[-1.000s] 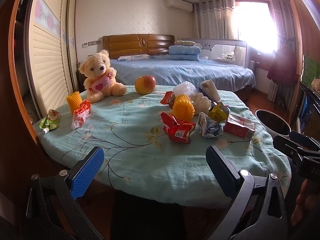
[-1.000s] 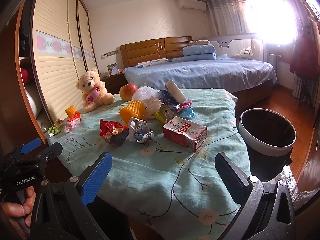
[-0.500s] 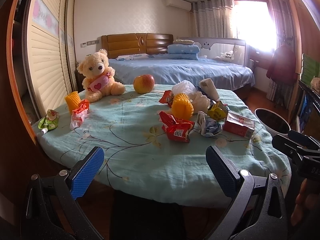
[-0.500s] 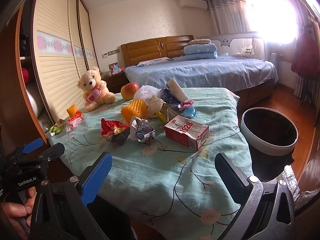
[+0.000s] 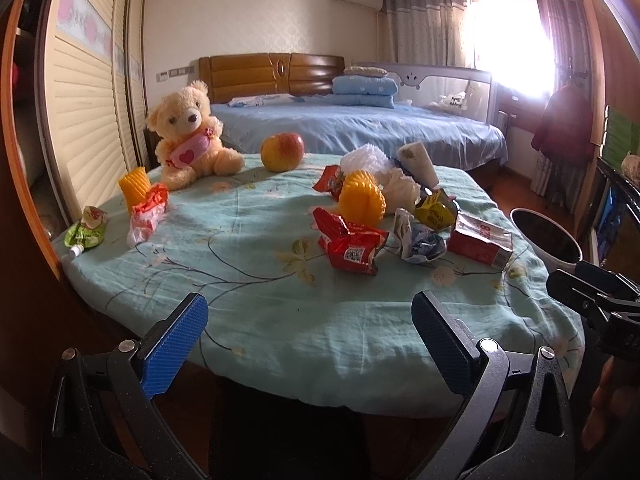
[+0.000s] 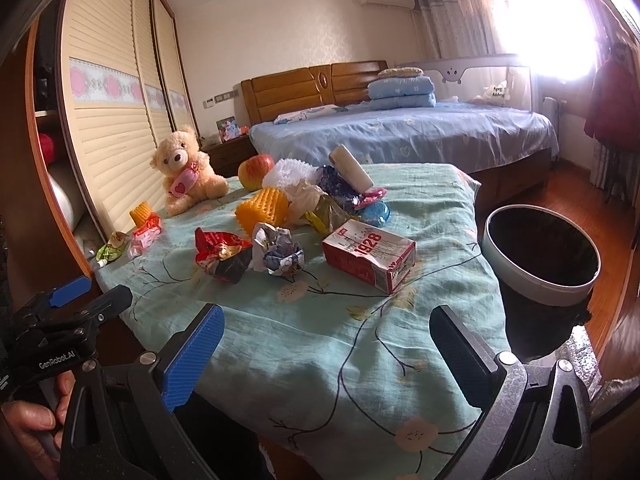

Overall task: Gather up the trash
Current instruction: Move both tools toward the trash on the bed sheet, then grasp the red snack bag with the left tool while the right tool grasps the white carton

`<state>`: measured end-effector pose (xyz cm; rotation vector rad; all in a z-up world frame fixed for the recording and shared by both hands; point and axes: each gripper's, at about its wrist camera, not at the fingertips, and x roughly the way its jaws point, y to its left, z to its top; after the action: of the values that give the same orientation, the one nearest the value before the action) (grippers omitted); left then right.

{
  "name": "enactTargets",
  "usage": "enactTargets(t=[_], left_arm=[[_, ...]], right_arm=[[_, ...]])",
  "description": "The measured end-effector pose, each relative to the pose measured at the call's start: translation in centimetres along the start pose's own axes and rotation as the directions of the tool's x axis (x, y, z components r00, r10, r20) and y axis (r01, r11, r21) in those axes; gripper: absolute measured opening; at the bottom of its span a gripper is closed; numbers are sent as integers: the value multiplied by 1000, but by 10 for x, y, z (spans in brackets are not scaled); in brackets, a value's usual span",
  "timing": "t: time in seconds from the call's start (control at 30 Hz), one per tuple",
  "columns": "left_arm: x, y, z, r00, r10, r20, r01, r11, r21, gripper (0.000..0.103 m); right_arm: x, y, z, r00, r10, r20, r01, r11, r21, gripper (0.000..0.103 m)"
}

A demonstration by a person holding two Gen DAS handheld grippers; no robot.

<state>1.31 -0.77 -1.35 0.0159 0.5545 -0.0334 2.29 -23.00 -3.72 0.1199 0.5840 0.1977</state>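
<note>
Trash lies on a table under a pale green floral cloth (image 5: 248, 272): a red snack wrapper (image 5: 352, 246), a crumpled foil ball (image 6: 278, 252), a red and white carton marked 1928 (image 6: 368, 256), yellow fruit netting (image 5: 362, 200), a green pouch (image 5: 88, 230) and a red-white wrapper (image 5: 146, 216). The dark bin with a white rim (image 6: 540, 256) stands right of the table. My left gripper (image 5: 306, 332) is open at the near edge, holding nothing. My right gripper (image 6: 328, 348) is open too, short of the carton.
A teddy bear (image 5: 188, 136) and an apple (image 5: 282, 152) sit at the table's far side. A blue bed (image 5: 360, 128) lies behind, a slatted wardrobe (image 6: 112, 128) runs along the left, and wooden floor (image 6: 572, 188) shows at the right.
Both grippers have edged slightly forward toward the table, so the trash sits a little closer in view. Jaws stay open; nothing on the table has moved.
</note>
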Motion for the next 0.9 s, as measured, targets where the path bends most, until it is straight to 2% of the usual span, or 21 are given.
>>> enactTargets(t=[0.2,0.53,0.9], left_arm=[[24,-7,1,999,-14,-53,16,1000,24,103],[64,-7,14,992,-27,-123,29,1000,12,103],[105,-18,27,983,-40,-179,47,998,32,103]], right_arm=[[17,-10,3,999,-3,-43,3,1000,-7,103],[54,-31,24,993,-5,-120,4,1000,-3,103],[105,-46,45,971,4,-237,-23,997,-75,101]])
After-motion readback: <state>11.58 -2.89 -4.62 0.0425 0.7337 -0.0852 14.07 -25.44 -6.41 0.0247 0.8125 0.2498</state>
